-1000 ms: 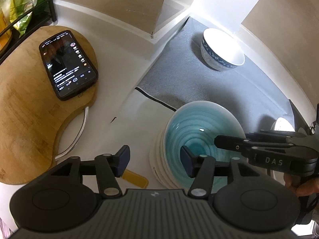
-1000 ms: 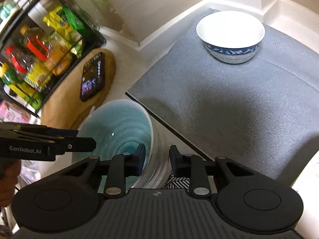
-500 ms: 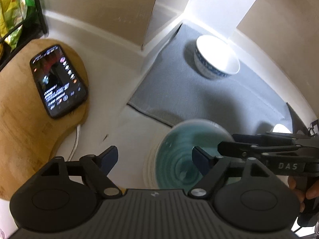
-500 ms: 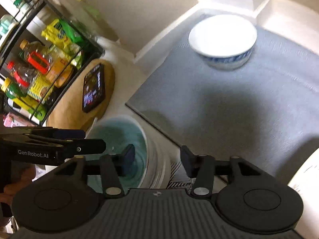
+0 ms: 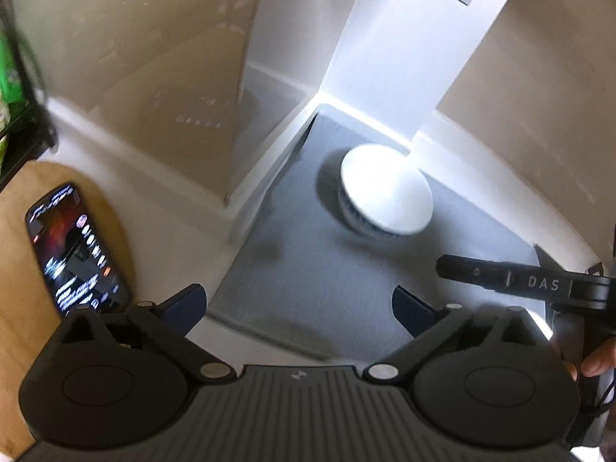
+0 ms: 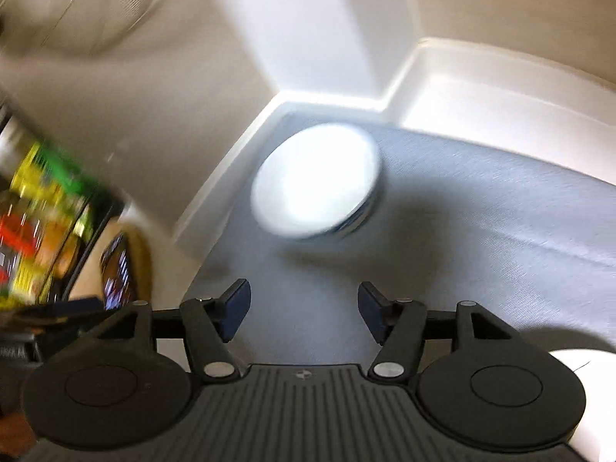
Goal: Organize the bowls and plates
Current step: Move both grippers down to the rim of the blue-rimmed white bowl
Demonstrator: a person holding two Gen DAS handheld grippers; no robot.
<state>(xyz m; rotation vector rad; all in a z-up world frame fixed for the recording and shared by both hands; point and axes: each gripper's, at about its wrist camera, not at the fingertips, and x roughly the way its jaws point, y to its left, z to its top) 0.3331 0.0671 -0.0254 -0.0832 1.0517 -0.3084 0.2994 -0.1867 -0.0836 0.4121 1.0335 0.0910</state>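
Note:
A white bowl with a blue patterned band [image 5: 385, 200] sits at the far corner of a grey mat [image 5: 315, 277]; it also shows blurred in the right wrist view [image 6: 315, 181]. My left gripper [image 5: 300, 304] is open and empty, raised over the near edge of the mat. My right gripper [image 6: 304, 312] is open and empty above the mat [image 6: 462, 238], short of the bowl; its finger [image 5: 500, 275] shows at the right of the left wrist view. The teal bowl and the stack of plates are out of view.
A phone [image 5: 77, 246] lies on a wooden board [image 5: 19, 269] at the left. A rack with packets and bottles [image 6: 34, 211] stands further left. White walls and a pillar [image 5: 404, 57] close in the corner behind the mat. A white rim [image 6: 585, 369] shows at the lower right.
Both grippers have opened wider and lifted and tilted up away from the teal bowl, which has dropped out of view. The white bowl now sits nearer the centre of both views.

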